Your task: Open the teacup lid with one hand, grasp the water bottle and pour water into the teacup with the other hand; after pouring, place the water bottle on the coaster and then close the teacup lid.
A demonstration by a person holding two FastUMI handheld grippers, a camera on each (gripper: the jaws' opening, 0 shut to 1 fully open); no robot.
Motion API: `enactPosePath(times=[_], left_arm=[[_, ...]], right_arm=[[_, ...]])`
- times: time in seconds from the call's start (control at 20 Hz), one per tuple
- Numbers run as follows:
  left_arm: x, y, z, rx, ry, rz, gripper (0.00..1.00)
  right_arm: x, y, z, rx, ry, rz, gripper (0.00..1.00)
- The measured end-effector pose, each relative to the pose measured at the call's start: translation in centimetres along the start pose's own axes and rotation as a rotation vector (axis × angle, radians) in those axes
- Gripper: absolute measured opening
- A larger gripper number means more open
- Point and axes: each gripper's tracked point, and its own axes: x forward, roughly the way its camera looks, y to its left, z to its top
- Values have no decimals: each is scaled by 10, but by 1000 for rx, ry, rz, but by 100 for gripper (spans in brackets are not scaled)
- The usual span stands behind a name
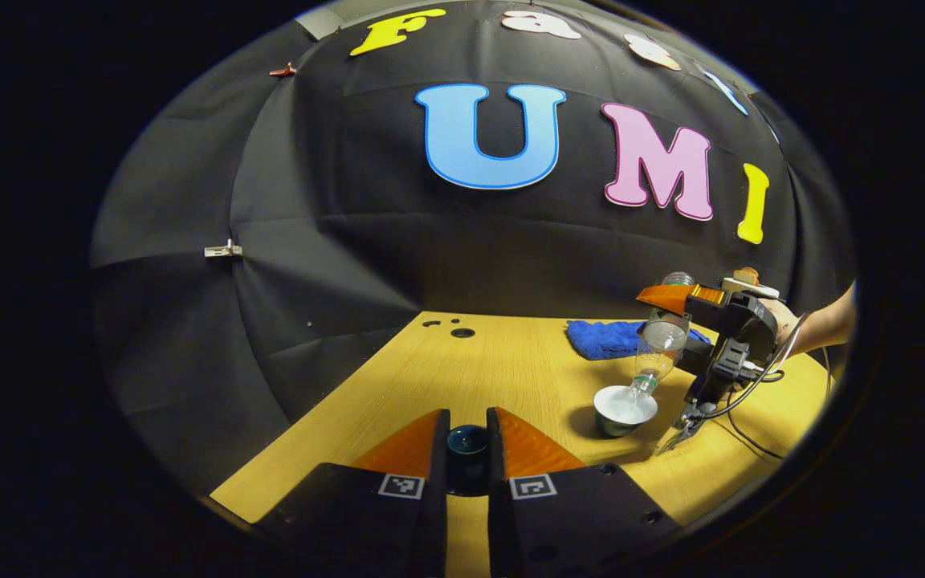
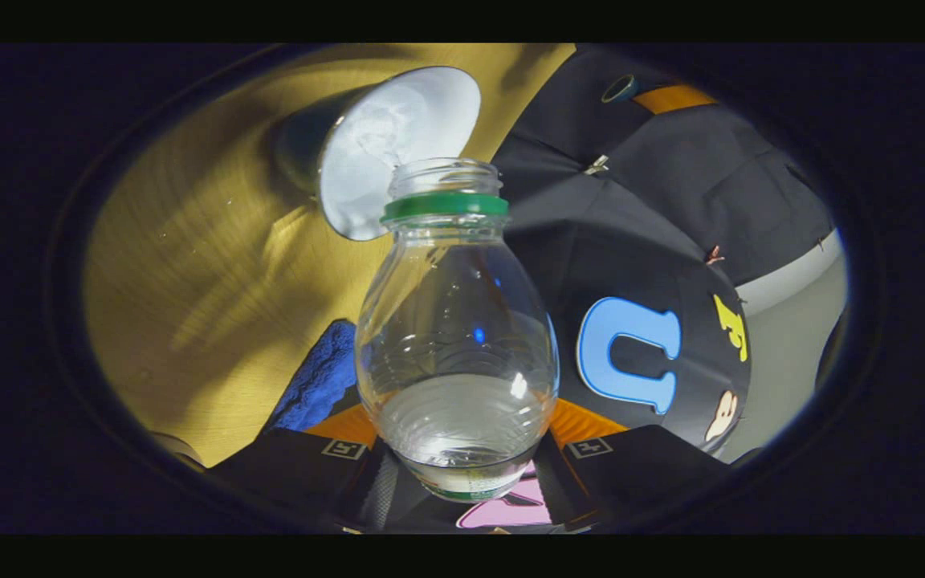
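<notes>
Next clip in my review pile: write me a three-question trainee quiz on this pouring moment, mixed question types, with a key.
1. True or false: the teacup is covered by its lid.
2. The right gripper holds: A) the blue cloth B) the water bottle C) the lid.
3. Fill in: the bottle's mouth is tipped toward the ____.

Key: 1 false, the left gripper holds the lid away from the cup. 2 B. 3 teacup.
</notes>
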Motion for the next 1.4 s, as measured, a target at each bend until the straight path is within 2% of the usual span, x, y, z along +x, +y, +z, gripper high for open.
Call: enactPosePath(times=[0.1,0.2,0.5,0.55,0.6,0.85,0.9,1.0,1.2,1.3,1.4], left_arm=[[-1,-3,-3,4,3,0,20],[-2,-6,-4,6,8,0,24],[-4,-7,-1,4,3,11,24],[-4,-8,-1,2,4,13,21],[-5,-8,-1,-1,5,15,24],[-8,-12,-3,-9,10,28,24],[-9,-13,-3,-11,11,30,21],[-10,-16,-2,-12,11,35,24],[-13,-21,3,-15,2,45,24],[-15,-27,6,-17,4,41,24],[-15,-31,5,-27,3,44,24]], right_arm=[[1,0,1,-8,-11,-7,75],[1,-2,2,-14,-22,-11,75],[2,-2,2,-2,-27,-13,75],[2,-3,2,1,-26,-17,75],[0,-4,4,3,-28,-18,75],[0,-6,6,5,-46,-31,75],[2,-6,5,8,-45,-31,75],[1,-6,5,19,-41,-32,75],[5,-14,-10,92,5,-17,75],[3,-22,-23,166,47,-9,75],[-5,-24,-38,291,125,5,75]])
